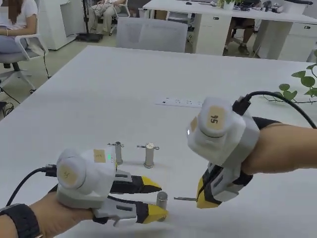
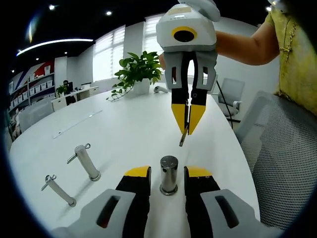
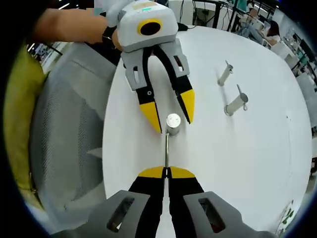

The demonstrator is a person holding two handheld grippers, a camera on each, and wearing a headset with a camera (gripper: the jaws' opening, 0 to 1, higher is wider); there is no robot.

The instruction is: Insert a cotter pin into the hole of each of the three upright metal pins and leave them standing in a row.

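The left gripper (image 1: 154, 199) lay low over the white desk (image 1: 124, 89) with its jaws open, 1 yellow tip on each side of the bare metal pin (image 1: 162, 199). In the left gripper view a narrow gap showed between that pin and each jaw, so the jaws had hold of nothing. The pin stood upright near the front edge of the desk.

The right gripper (image 1: 200, 202) came in from the other side, its jaws closed tight on the loose cotter pin (image 1: 185, 199). The cotter pin stuck straight out from the tips and pointed at the upper part of the bare metal pin. Its free end sat just beside the pin; I could not tell whether the 2 touched.

Behind and to the left stood the middle metal pin (image 1: 149, 157) and the far metal pin (image 1: 118, 153), both upright and apart from each other. Each carried a fitted cotter pin (image 1: 148, 147) across its top. A power strip (image 1: 181, 102) lay farther back on the desk, well apart from the pins.
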